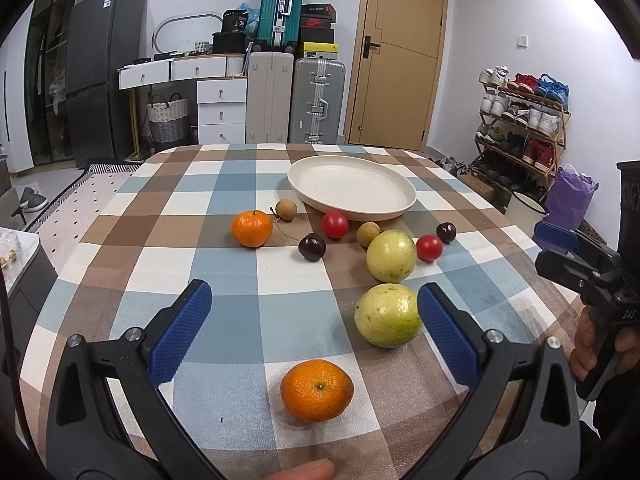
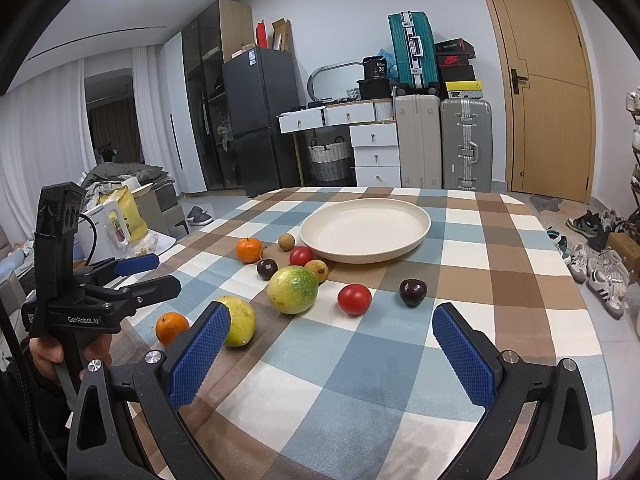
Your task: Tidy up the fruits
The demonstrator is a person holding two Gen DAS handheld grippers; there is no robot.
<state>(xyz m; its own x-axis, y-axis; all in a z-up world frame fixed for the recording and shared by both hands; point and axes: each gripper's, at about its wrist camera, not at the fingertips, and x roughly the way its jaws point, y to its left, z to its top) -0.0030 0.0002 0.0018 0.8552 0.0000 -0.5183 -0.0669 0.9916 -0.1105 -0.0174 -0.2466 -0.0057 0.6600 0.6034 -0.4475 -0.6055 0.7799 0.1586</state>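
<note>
left gripper (image 1: 314, 304) – jaws wide, empty, above near orange (image 1: 317, 390) | right gripper (image 2: 332, 328) – jaws wide, empty | fruits loose on tablecloth (image 2: 500, 280) | plate (image 2: 366, 229) bare, 12 o'clock

A checked cloth of blue, brown and white squares is covering the tabletop (image 1: 224, 184). The round, ribbed cream plate (image 1: 352, 188) is showing no pattern. In front of that plate, two orange mandarins (image 1: 252, 229) (image 1: 317, 390), two glossy red tomatoes (image 1: 335, 224) (image 1: 429, 247), two dark purple cherries (image 1: 312, 246) (image 1: 446, 232), two tan longans (image 1: 286, 210) (image 1: 368, 234) and two yellow-green speckled round fruits (image 1: 391, 256) (image 1: 388, 316) are lying. Each black hand-held gripper (image 1: 314, 320) (image 2: 330, 344) is wearing blue dimpled pads (image 1: 182, 332).
</note>
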